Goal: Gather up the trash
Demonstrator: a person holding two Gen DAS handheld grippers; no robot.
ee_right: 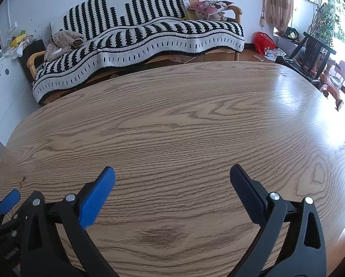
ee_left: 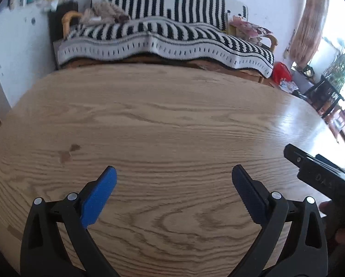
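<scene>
While both wrist views look across the bare wooden desk (ee_right: 172, 120), I see my left gripper (ee_left: 174, 177) and right gripper (ee_right: 172, 177) hovering side by side above it, each with jaws spread wide and holding nothing. I can't pick out any trash on the desk surface. Beyond the far edge stands a sofa (ee_right: 149, 30) under a black-and-white striped blanket, and a red bag (ee_right: 263, 41) sits on the floor near the curtain (ee_right: 279, 2).
</scene>
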